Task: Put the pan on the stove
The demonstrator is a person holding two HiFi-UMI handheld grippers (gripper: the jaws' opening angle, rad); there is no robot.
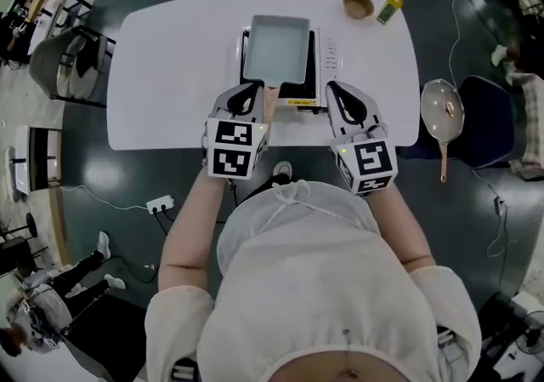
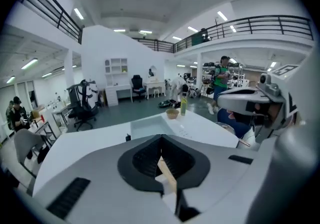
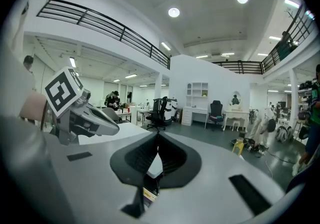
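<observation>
A small wooden bowl [image 1: 358,5] and a yellow-green bottle [image 1: 392,6] with a dark cap stand just beside each other at the far right corner of the white surface [image 1: 170,74]. To the right of the surface, a round pan [image 1: 443,111] with a long handle rests on a dark blue chair [image 1: 486,121], and a grey chair [image 1: 64,61] stands at the left end. A white power strip [image 1: 159,203] lies on the dark floor [image 1: 110,176] at the near left, with a cable attached.

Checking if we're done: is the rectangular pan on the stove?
Yes, the head view shows the pan sitting squarely on top of the stove.
</observation>
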